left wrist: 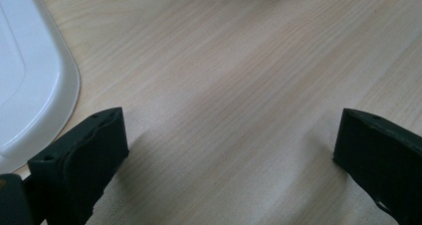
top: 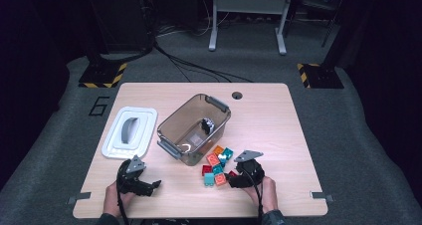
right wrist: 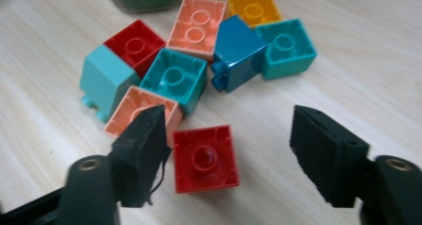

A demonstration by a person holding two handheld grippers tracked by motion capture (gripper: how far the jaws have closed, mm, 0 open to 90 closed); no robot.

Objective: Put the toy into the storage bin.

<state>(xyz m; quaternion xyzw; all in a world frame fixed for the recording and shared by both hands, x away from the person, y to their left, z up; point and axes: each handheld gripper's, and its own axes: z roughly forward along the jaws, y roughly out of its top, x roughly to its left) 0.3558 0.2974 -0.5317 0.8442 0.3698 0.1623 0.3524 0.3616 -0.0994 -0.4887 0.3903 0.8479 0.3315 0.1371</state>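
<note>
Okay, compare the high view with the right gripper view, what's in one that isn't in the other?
High view alone: the white lid, the clear bin with a small dark item inside, the left tool and both of the person's hands.

Right gripper view alone: close detail, the lone red brick lying hollow side up between the right tool's open jaws, apart from the right jaw.

Both: the wooden table, the brick pile and the right tool.

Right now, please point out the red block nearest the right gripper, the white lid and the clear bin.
red block (right wrist: 205, 158): right gripper view, its hollow open face.
white lid (top: 130, 132): high view, grey handle at its middle.
clear bin (top: 170, 150): high view, near-end grey handle.
</note>
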